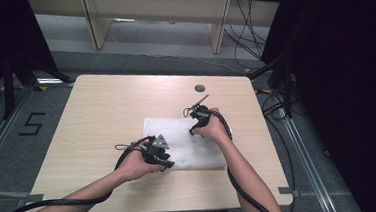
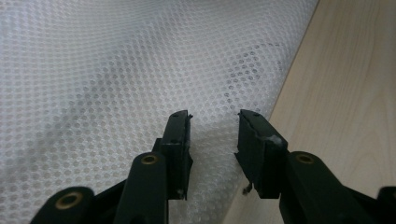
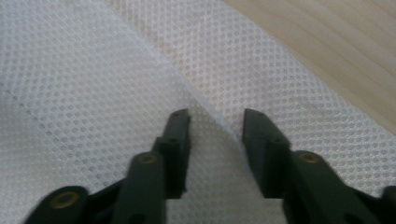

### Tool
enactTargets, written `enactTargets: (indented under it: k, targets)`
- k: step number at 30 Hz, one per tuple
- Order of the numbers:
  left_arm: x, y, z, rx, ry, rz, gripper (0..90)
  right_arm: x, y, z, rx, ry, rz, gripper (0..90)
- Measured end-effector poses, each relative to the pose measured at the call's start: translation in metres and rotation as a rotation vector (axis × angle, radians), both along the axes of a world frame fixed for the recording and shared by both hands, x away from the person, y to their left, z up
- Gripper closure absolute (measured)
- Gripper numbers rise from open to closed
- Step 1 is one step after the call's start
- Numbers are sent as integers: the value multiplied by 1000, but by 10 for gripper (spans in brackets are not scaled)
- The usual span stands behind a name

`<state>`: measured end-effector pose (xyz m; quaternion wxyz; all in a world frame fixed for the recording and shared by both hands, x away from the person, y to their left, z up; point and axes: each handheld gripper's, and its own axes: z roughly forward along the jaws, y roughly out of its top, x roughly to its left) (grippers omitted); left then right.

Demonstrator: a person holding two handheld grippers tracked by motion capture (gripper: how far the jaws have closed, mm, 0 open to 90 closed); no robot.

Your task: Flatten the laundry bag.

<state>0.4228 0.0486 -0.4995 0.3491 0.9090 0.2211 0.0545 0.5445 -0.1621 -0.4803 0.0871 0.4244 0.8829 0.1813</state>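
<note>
Your left claw (image 2: 214,122) sits low over the white mesh cloth (image 2: 116,70), close to the cloth's edge. Its jaws stand partly apart, with a bit of cloth between them, and you cannot tell if they pinch it. Your right claw (image 3: 216,119) also hangs over the cloth, right at a raised fold. Its jaws are partly apart too, with the fold between them, and it is not clear if they squeeze it. The cloth lies flat on the light wooden table (image 1: 101,107), near your side. Farther off on the table sits a small dark round cap (image 1: 200,88).
</note>
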Motion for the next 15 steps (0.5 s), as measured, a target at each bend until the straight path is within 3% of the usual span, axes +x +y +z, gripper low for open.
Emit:
enactTargets:
  k: [1, 3, 4, 5, 6, 7, 8, 9, 10, 14, 15]
  targets:
    - [1, 1, 0, 17, -3, -8, 650, -1, 1, 1, 1, -2, 12, 785]
    - [0, 0, -1, 9, 0, 0, 652, -2, 2, 1, -5, -14, 21, 824]
    - [2, 1, -1, 17, 1, -6, 652, -4, 4, 4, 9, 6, 10, 877]
    - [2, 1, -1, 17, 1, -6, 652, -4, 4, 4, 9, 6, 10, 877]
    - [0, -1, -3, -24, 17, 32, 652, -4, 4, 5, 10, -5, 14, 885]
    - [2, 1, -2, 13, 10, 1, 651, -5, 4, 6, 22, -3, 22, 888]
    - [1, 0, -3, 5, 20, 15, 651, -5, 3, 8, 29, -1, 26, 889]
    - [3, 0, -2, 14, 4, 0, 652, -7, 3, 12, 38, -15, 33, 890]
    - [1, -2, -4, -22, 19, 37, 653, -9, 4, 16, 52, -21, 32, 890]
    - [0, -3, -4, -30, 16, 47, 656, -13, 4, 26, 72, -28, 51, 889]
    - [2, 0, -2, 19, 3, 7, 657, -16, 5, 29, 79, -24, 58, 889]
